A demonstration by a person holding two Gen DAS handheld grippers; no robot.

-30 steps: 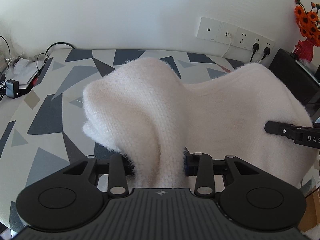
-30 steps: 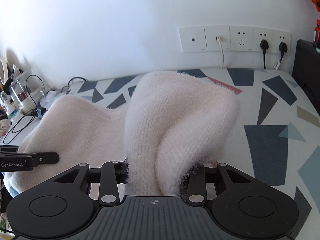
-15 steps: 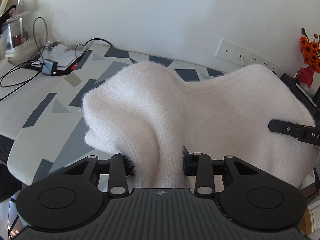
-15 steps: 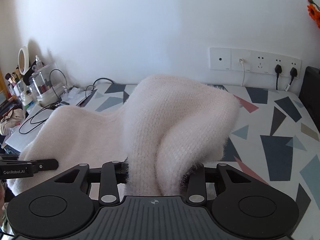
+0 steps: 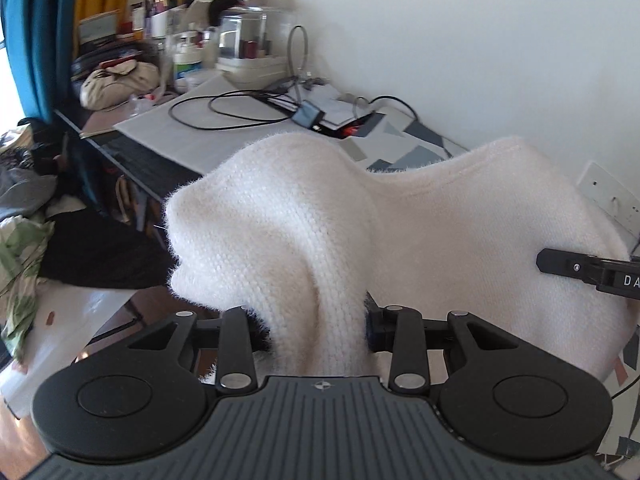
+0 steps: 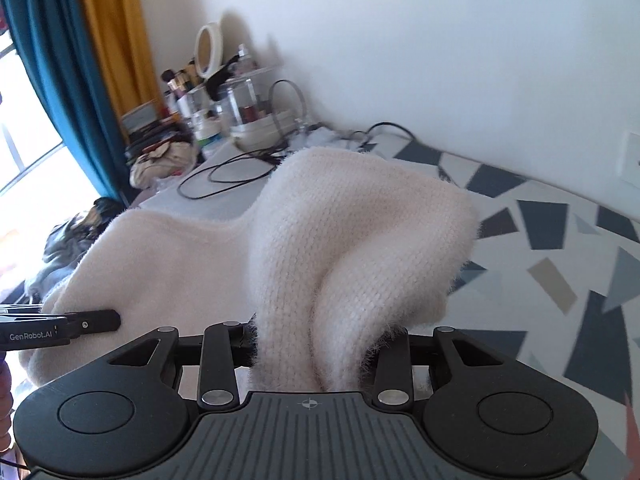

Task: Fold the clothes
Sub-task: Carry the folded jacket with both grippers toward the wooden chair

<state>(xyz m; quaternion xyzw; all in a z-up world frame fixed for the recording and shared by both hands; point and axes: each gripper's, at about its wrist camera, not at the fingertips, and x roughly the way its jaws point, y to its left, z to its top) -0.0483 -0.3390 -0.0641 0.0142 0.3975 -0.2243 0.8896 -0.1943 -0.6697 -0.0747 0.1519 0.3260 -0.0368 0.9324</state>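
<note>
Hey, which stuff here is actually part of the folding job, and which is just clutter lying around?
Part of the job:
white fuzzy sweater
left tongs
right tongs

Just lying about:
black cables
round mirror
cosmetics organizer
beige pouch

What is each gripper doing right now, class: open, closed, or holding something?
Left gripper: closed on the white sweater.
Right gripper: closed on the same sweater.
</note>
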